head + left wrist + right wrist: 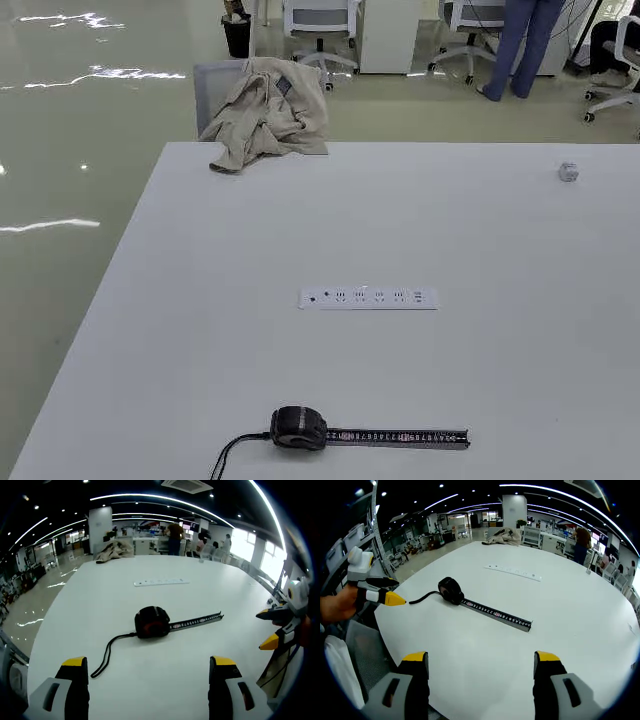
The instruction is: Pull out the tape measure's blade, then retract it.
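Left tongs (148,662) and right tongs (481,656) spread wide, empty, black tape measure (298,427) on white table (250,250), blade (400,437) partly out

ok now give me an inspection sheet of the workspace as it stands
surface: white table, plain
job's things: tape measure near the front edge, blade drawn out and lying flat
clutter: power strip mid-table; beige jacket at far edge; small crumpled object far right
grippers: left tool and right tool both open, holding nothing, apart from the tape measure
cables: nothing seen beyond the tape measure's black strap
surroundings: glossy floor, office chairs, a person standing
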Demonstrator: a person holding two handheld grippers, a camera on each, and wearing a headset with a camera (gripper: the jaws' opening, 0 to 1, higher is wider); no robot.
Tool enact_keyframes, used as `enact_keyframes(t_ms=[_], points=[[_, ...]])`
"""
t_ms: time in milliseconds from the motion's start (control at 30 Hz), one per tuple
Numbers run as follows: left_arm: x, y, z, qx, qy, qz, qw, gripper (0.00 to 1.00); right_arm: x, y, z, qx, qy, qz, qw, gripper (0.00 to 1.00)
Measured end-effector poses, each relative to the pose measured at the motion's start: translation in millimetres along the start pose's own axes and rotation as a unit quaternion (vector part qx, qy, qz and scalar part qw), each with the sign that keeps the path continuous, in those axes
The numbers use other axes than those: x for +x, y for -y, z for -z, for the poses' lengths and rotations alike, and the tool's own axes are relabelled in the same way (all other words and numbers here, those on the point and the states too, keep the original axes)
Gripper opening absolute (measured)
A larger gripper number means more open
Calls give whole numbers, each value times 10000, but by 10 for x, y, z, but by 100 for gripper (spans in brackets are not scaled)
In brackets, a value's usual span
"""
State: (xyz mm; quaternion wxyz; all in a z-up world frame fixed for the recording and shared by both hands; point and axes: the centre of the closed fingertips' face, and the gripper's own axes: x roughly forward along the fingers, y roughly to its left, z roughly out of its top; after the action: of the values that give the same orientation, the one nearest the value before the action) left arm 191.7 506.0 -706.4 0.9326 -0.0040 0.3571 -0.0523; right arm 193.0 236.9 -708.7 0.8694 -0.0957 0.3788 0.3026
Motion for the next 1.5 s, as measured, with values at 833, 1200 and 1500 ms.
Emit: enact_keyframes(t_ms=[833, 1200, 1500], points=[[488, 250, -103, 163, -20, 111, 9998, 94, 278, 275, 40, -193, -131, -55, 9997, 85], [665, 279, -132, -8, -10, 54, 10000, 93, 386, 365, 4, -437, -216, -178, 9986, 81], [787, 312, -138, -190, -46, 15, 9998, 91, 515, 482, 50, -854, -396, -267, 9952, 78]])
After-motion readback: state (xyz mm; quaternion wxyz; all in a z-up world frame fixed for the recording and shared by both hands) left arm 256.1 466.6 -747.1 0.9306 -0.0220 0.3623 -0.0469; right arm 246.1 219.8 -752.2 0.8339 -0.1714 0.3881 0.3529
